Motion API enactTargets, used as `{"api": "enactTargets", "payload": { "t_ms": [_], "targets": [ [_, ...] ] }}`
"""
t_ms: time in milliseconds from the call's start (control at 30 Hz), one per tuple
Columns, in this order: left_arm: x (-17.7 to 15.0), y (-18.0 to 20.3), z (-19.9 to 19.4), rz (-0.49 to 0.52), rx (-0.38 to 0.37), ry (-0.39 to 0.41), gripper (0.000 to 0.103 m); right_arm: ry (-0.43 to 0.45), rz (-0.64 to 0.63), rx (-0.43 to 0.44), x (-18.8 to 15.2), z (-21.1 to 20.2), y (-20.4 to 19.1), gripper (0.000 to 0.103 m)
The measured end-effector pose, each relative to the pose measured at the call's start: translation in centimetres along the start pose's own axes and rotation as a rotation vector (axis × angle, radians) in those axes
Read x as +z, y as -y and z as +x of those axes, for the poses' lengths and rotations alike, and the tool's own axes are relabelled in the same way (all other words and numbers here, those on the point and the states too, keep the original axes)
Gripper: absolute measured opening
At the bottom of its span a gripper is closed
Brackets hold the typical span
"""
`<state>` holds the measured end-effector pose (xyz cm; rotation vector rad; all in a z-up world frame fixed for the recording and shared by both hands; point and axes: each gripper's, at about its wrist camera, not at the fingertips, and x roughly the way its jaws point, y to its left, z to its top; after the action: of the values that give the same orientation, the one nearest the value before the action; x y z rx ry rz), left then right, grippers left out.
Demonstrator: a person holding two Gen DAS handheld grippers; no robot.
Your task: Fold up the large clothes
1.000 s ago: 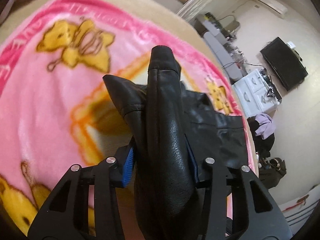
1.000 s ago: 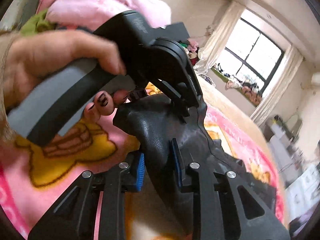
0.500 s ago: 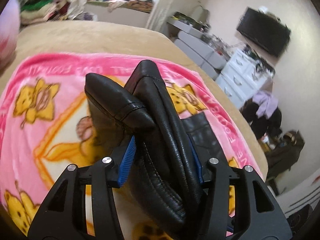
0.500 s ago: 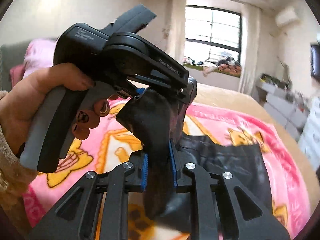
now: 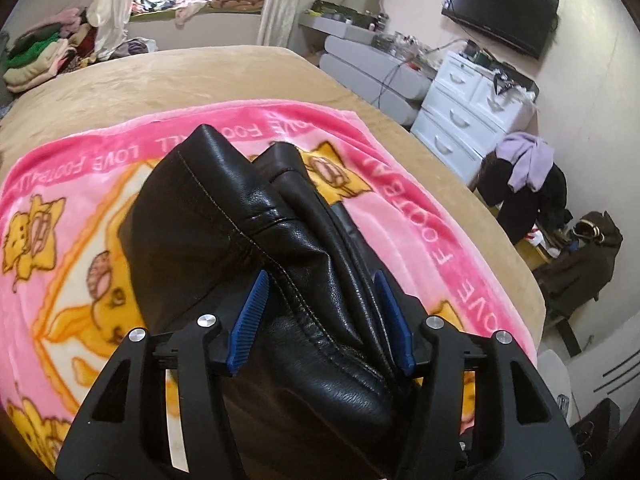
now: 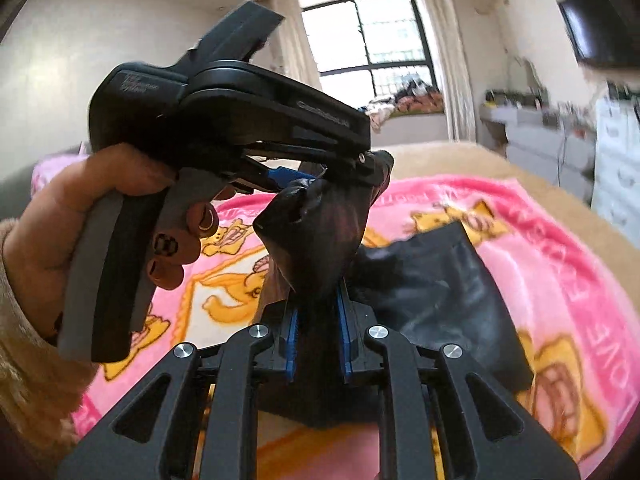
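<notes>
One black leather garment, two grippers on it, both lifted over the bed.

Left gripper: jaws stood about half wide and had just been opening. A thick bunched fold of the garment filled the gap between the blue pads, touching both. The fold ran up and away past the fingertips, seam on top. In the right wrist view, the garment hung from this gripper's jaws, so it had hold of it. One hand was visible, wrapped round the left gripper's handle.

Right gripper: jaws nearly closed, pinching a thin flat layer of the same garment. The fabric rose from its pads straight up to the left gripper, which sat just above and ahead of it.

The rest of the garment trailed down to the right of the right gripper and lay on the blanket.

Count: one garment, one pink cartoon blanket spread on one tan-covered bed. Background: one wall TV and one white dresser, well apart from the garment.
</notes>
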<state>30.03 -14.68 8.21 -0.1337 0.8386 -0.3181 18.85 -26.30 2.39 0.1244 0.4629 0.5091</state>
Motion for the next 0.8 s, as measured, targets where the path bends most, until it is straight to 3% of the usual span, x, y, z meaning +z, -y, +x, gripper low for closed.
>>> {"api": "enactTargets", "payload": {
  "t_ms": [167,333,500,567,600,633,700,800],
  "targets": [
    [0.2,1.4,2.0,-0.033,-0.076,-0.030,0.051,-0.070,0.158,0.009,-1.5,0.3,4.0,0.014],
    [-0.4,0.7,0.5,-0.066,-0.104,0.042,0.059,-0.146,0.387,0.061,-3.6,1.3,8.3,0.015],
    [-3.4,-4.1,0.1,-0.107,0.068,0.059,0.067,-0.202,0.484,0.098,-5.1,1.6,9.3,0.015],
    [-5.8,-6.9,1.2,-0.135,0.151,0.025,0.066,-0.220,0.500,0.115,-5.1,1.9,9.2,0.018],
    [-7.0,-8.1,2.1,-0.162,0.150,-0.011,0.066,-0.233,0.491,0.119,-5.0,2.1,9.0,0.018],
    [-7.6,-8.8,2.8,-0.186,0.133,-0.042,0.066,-0.236,0.489,0.120,-4.7,2.3,9.0,0.028],
    [-8.9,-9.5,3.7,-0.216,0.111,-0.065,0.066,-0.254,0.468,0.131,-3.9,2.7,8.5,0.067],
    [-9.2,-9.6,3.5,-0.202,0.123,-0.042,0.066,-0.271,0.409,0.138,-2.0,3.7,7.8,0.073]
  ]
}}
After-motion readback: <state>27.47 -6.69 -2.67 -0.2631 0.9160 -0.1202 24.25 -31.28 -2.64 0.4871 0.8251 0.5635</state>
